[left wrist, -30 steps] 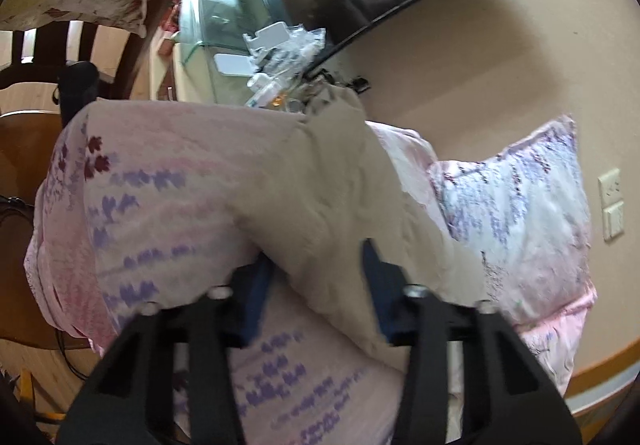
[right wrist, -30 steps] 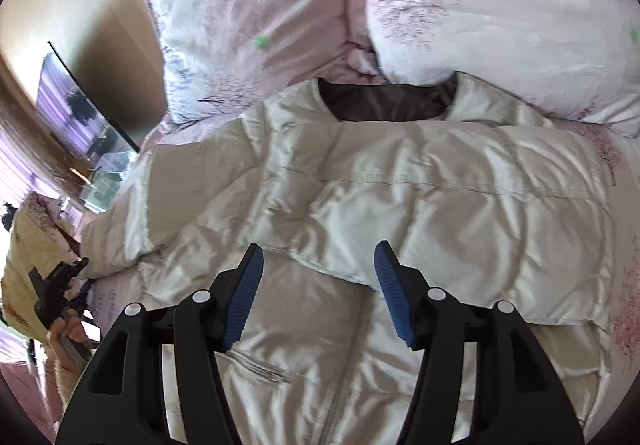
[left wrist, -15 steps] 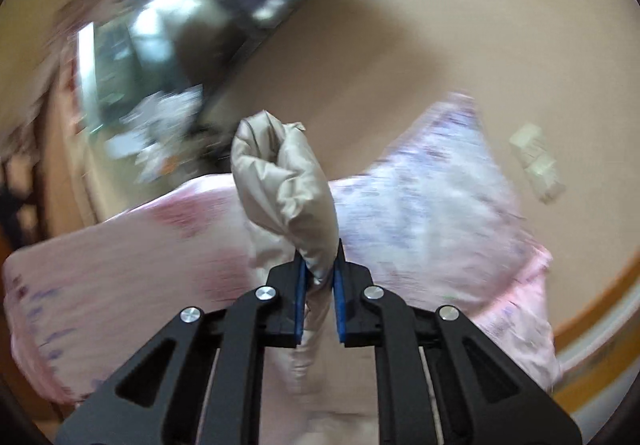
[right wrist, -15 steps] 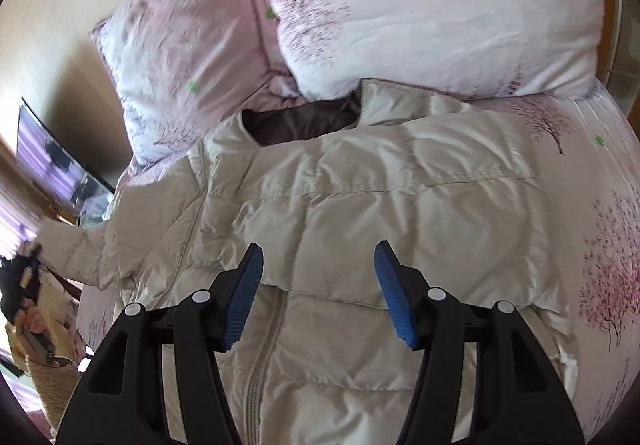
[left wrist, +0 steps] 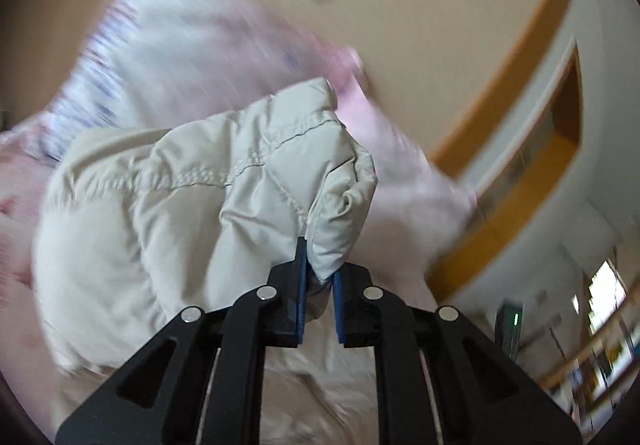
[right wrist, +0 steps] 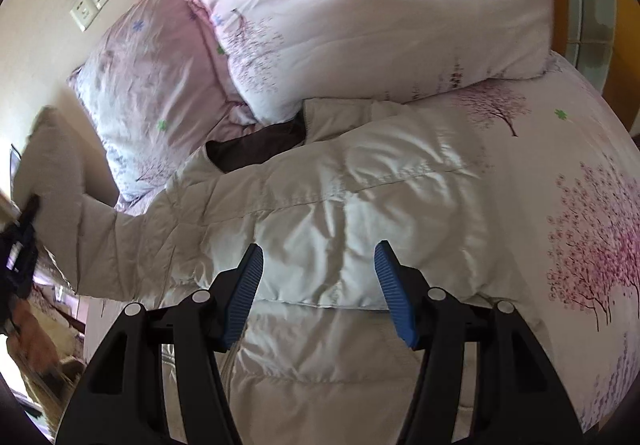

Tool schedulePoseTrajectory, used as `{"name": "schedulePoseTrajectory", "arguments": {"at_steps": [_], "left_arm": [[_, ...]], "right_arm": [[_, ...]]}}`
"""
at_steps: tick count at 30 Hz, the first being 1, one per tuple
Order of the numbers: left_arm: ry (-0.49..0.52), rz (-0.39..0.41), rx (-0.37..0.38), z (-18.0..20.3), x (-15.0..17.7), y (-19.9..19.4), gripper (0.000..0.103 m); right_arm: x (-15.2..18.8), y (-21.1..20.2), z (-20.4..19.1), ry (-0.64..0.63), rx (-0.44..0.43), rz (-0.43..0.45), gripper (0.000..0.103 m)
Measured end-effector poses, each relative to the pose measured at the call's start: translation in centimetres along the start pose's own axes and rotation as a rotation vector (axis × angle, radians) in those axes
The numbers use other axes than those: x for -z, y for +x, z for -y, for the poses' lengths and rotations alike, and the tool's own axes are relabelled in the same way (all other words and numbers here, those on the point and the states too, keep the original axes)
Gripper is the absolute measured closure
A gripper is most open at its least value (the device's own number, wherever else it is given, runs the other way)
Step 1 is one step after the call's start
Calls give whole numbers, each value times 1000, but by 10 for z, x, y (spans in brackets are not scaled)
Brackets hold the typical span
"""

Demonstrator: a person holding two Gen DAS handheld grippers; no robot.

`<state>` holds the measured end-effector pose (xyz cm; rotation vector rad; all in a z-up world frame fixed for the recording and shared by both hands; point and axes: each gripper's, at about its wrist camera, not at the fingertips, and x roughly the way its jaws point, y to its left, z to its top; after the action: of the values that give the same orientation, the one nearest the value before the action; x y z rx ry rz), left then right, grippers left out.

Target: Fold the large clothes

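A bed (right wrist: 592, 173) in pink, tree-printed sheeting carries everything. Two plump pillows (right wrist: 380, 17) in matching cotton lean along its head edge. A cream quilted puffer jacket (right wrist: 360, 213) lies spread across the middle of the bed, its dark-lined collar touching the pillows, its shiny fabric puffed between stitched seams. One sleeve (left wrist: 280, 165) is lifted off the bed's left side. The left gripper (left wrist: 319, 285) has its blue pads clamped on the sleeve's cuff. The right gripper (right wrist: 318, 273) hangs above the jacket's body, jaws spread wide, holding nothing.
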<state>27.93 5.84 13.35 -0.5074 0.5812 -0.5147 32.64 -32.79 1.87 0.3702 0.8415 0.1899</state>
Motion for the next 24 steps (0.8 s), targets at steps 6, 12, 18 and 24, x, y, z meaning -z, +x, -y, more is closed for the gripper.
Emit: {"name": "schedulePoseTrajectory", "arguments": {"at_steps": [6,12,18,24], "left_arm": [[49,-234,30,30,39,84,90],[97,-395,16,39,72,126,37],[131,-315,28,35,65,86,14],[73,-193,-106,-20,52,14,6]], "right_arm": [[-2,-2,14,35,18,9,43],[-6,3,18,55,10,-6,43],[-5,17,7,66,-94,-70,43],[5,54,-15,56,-208,-202,44]]}}
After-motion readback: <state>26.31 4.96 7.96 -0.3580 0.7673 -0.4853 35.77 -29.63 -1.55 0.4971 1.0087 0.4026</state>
